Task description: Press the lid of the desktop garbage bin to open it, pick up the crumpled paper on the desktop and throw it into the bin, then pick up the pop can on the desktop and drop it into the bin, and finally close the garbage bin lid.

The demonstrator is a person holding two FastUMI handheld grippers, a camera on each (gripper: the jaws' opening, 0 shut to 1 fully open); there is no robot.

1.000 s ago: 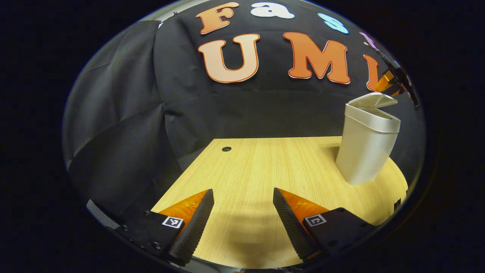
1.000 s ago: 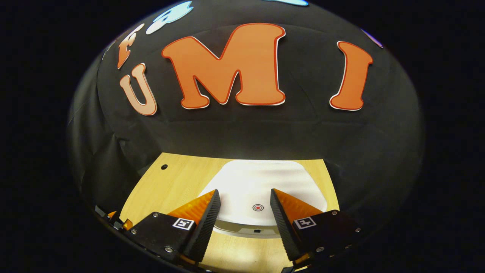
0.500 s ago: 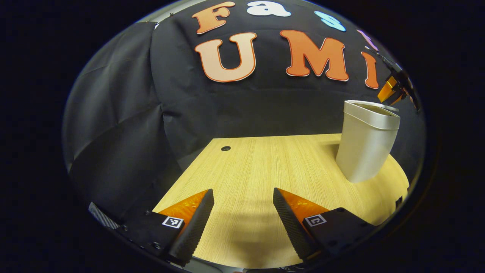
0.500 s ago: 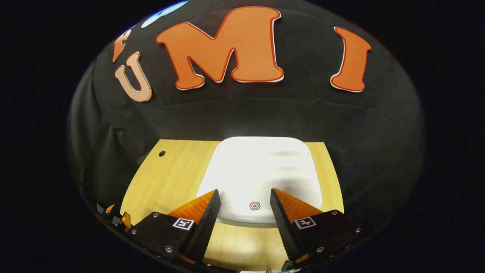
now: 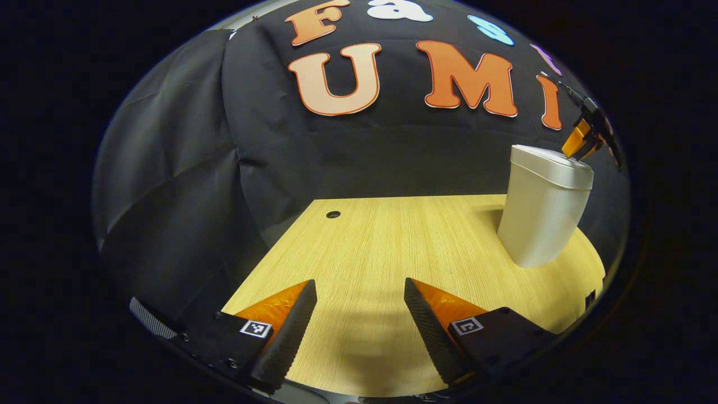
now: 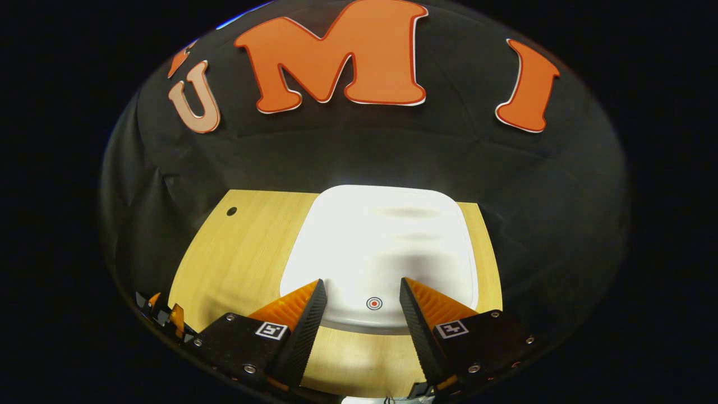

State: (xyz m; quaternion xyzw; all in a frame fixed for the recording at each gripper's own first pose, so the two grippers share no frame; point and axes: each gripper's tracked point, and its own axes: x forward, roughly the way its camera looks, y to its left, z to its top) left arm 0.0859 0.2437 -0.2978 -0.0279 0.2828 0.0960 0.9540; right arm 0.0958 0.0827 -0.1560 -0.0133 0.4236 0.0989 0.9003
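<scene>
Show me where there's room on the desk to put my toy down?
The big bare stretch of desk between the small round hole and the garbage bin is free, reaching to the open left gripper. It's crowded over the bin's lid, where the right gripper hovers, jaws apart.

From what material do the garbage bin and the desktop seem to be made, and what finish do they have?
The garbage bin looks like moulded plastic, white to light grey, with a smooth satin finish: rounded corners, soft sheen, no seams. Its lid looks the same, very bright under the light. The desktop looks like light wood or wood-pattern laminate, matt, with fine straight grain lines; which of the two I cannot tell.
</scene>
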